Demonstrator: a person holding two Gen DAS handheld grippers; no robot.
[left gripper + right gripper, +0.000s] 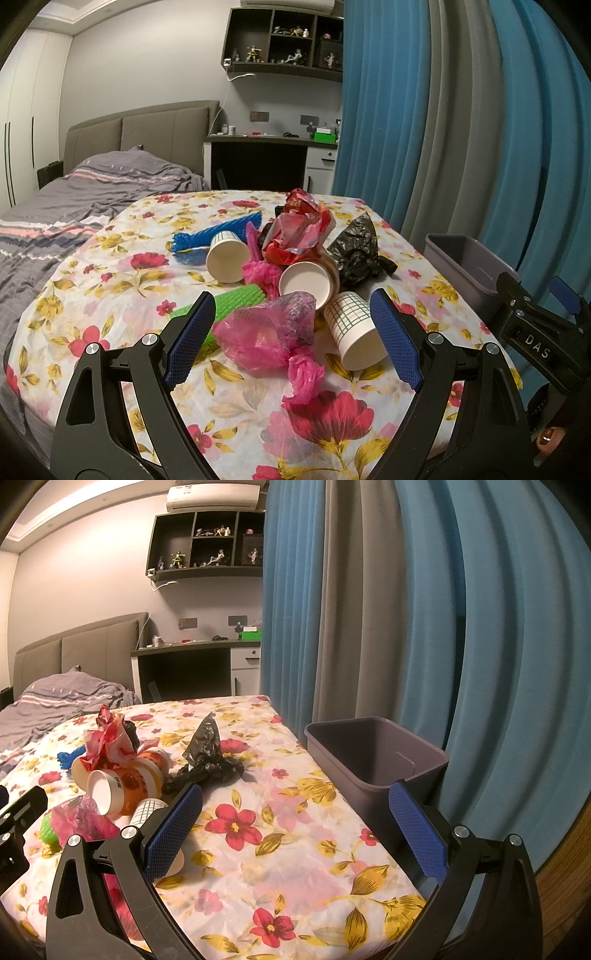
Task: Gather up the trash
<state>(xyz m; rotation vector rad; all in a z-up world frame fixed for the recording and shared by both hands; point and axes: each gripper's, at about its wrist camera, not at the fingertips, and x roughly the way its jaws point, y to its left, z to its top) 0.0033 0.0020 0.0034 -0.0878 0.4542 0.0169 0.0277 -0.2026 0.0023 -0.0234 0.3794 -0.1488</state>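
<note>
Left wrist view reads "DAS" on the right gripper; both it and the left gripper gape empty.

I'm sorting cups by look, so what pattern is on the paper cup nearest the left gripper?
A green grid on white paper cup, clearest in the left wrist view.

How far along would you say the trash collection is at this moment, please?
Nothing looks done: the grey bin shows no trash inside. Nothing is in hand: the left gripper and right gripper are both open. All is left: paper cups, pink bag, black bag, red wrapper and mesh sleeves lie on the floral tablecloth.
</note>
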